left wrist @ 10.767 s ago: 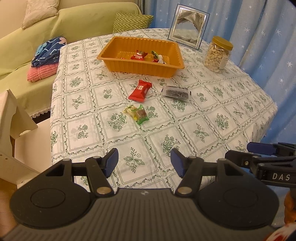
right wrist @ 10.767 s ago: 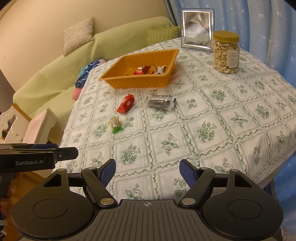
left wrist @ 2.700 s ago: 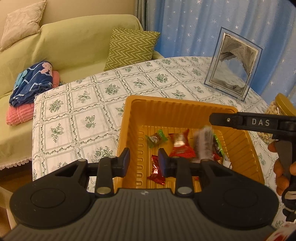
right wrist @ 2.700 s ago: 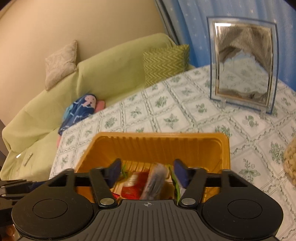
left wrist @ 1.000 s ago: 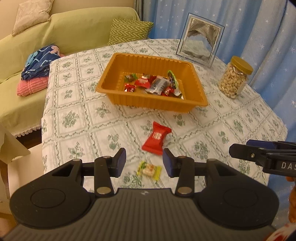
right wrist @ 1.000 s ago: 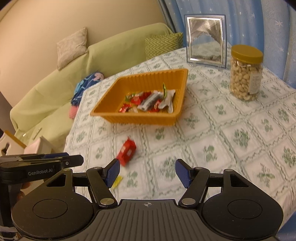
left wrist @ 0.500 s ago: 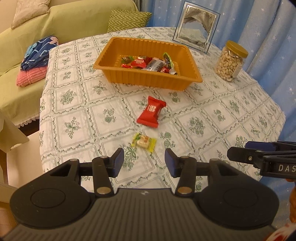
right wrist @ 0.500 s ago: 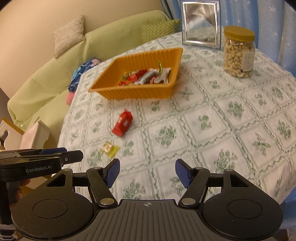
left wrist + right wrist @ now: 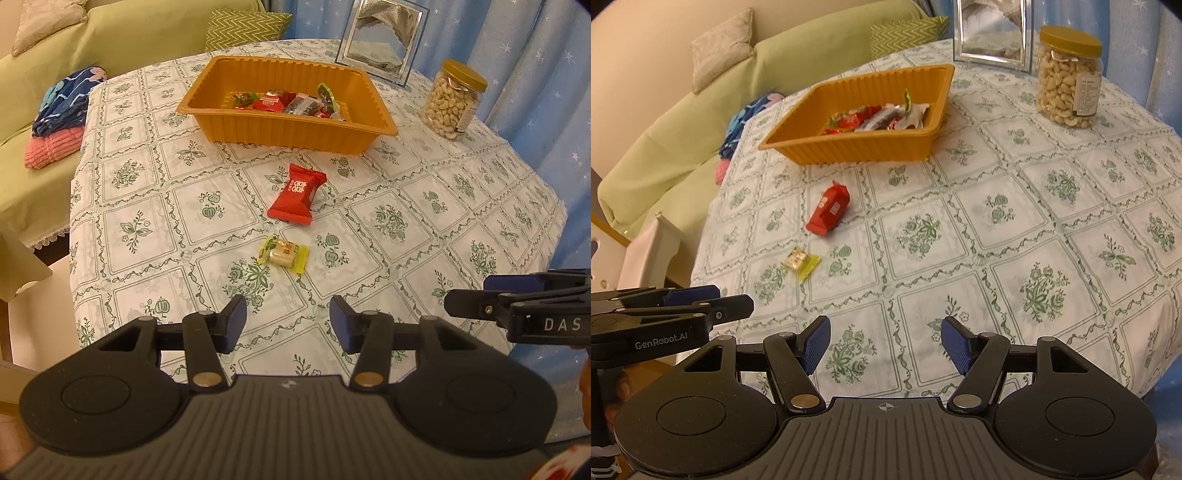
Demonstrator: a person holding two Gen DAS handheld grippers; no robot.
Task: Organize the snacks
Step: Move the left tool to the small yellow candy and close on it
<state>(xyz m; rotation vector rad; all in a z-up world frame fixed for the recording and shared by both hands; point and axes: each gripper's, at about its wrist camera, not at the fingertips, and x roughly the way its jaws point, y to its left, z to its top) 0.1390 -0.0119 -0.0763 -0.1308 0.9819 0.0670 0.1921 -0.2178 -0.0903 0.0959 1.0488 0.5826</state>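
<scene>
While the left gripper [image 9: 284, 319] hovers with fingers apart and empty, a red rectangular snack packet [image 9: 297, 194] and a small yellow wrapped candy [image 9: 283, 253] lie near each other on the floral tablecloth [image 9: 406, 221], before the orange ribbed plastic tray [image 9: 295, 136]. From the right wrist view, the right gripper [image 9: 885, 343] also stands spread, holding nothing.

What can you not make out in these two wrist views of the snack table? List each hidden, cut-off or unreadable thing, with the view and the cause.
- Lower snacks in the orange tray: both views, buried under the top wrappers and the near wall.
- Label on the cashew jar: right wrist view, print too small.
- Right tongs: left wrist view, cut off by the right edge.
- Near table edge: both views, hidden behind each gripper's body.
- Picture frame: right wrist view, top cut off.
</scene>
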